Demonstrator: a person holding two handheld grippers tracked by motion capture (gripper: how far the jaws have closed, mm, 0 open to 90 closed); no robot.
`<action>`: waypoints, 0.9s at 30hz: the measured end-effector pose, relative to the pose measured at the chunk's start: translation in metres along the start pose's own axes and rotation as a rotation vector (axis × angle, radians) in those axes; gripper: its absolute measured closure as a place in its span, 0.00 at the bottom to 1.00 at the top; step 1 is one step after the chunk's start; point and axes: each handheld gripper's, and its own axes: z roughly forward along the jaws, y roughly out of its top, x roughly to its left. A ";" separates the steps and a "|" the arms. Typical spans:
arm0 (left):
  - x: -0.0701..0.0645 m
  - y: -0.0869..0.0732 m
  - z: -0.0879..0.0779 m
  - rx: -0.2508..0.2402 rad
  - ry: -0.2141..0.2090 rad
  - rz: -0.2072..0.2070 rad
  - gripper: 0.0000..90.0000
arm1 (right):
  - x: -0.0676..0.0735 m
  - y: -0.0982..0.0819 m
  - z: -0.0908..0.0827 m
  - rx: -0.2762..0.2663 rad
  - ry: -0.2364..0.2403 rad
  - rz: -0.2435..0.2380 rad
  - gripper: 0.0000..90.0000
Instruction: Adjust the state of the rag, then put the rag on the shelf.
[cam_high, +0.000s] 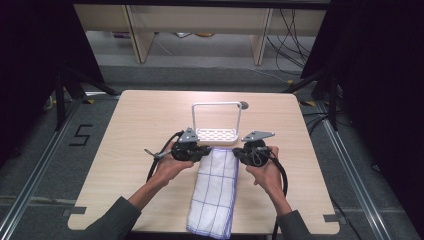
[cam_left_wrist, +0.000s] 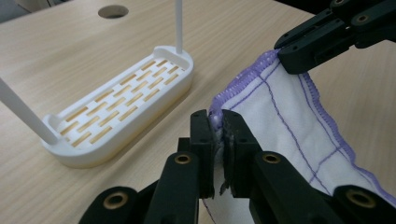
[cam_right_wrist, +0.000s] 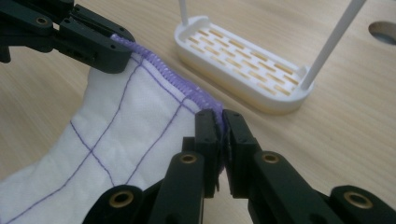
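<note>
white cloth (cam_high: 216, 187), purple grid lines, purple hem

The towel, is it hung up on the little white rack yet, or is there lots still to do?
Not yet. Done: the left gripper and right gripper have each pinched a far corner of the towel. In hand: that edge is raised off the table. Probably left: carrying it to the white rack and draping it over the bar.

White rack (cam_high: 216, 134) — wooden table (cam_high: 135, 130)
</note>
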 end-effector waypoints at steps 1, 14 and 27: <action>0.000 0.000 -0.003 -0.005 -0.002 0.005 0.92 | 0.002 0.002 -0.003 -0.019 0.000 -0.015 0.96; -0.005 0.006 -0.030 -0.043 -0.008 0.005 0.92 | 0.016 0.015 -0.020 -0.072 0.017 -0.061 0.96; -0.023 0.041 -0.076 -0.140 -0.051 0.055 0.93 | 0.032 0.036 -0.067 -0.183 0.031 -0.083 0.96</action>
